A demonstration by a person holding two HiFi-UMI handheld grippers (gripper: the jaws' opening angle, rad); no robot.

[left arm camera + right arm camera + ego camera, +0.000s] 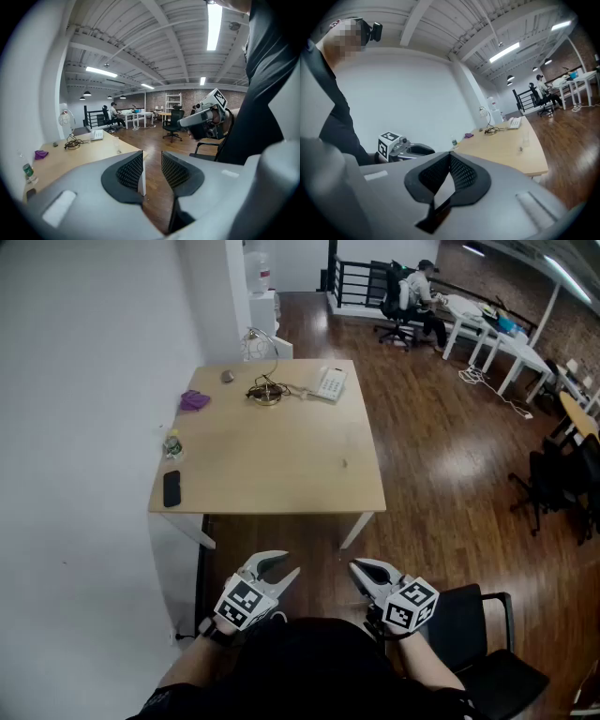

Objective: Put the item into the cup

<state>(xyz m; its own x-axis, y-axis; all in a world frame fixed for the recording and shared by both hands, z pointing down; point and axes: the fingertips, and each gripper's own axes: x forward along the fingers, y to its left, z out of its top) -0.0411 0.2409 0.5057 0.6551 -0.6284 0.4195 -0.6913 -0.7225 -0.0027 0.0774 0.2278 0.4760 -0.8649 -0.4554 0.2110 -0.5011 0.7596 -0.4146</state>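
Head view: left gripper [289, 564] spread, right gripper [360, 568] pressed together, both empty; we could topple the barely visible cup [526, 137] near the desk's [272, 465] right edge.

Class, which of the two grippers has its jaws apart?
The left gripper: its jaws stand apart with nothing between them, while the right gripper has its jaws shut together, also empty.

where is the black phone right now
In the head view the black phone lies flat by the left edge of the wooden table, near its front left corner, just nearer the person than the small bottle.
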